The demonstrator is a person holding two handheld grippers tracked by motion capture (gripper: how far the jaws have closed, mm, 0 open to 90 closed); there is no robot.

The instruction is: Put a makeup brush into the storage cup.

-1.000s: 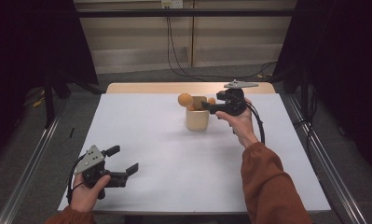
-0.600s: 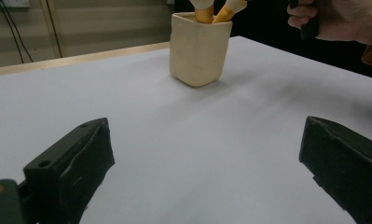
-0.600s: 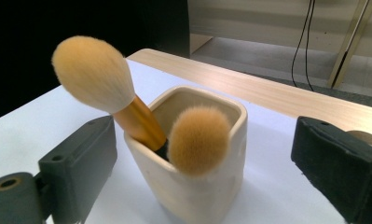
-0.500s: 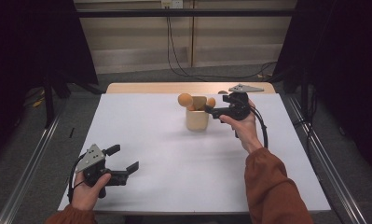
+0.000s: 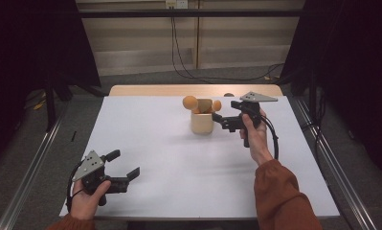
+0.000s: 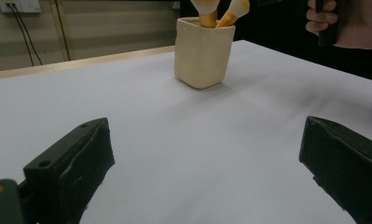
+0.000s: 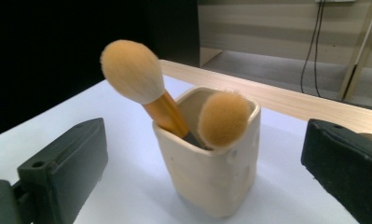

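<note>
Cream ceramic cup [image 5: 201,123] stands upright above the centre of the high view, on the white table [image 5: 179,163] near its far wooden edge, holding two orange-bristled brushes [image 7: 132,70]. Just to its right, the right gripper [image 5: 220,120] has just been opening; its jaws stand wide, nothing between them. At lower left, near the front edge, the left gripper [image 5: 123,165] rests wide open, with bare tabletop between.

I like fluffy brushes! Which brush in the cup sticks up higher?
The long brush with the orange handle. It leans out over the rim of the cup, while the short brush only peeks its head above it.
</note>
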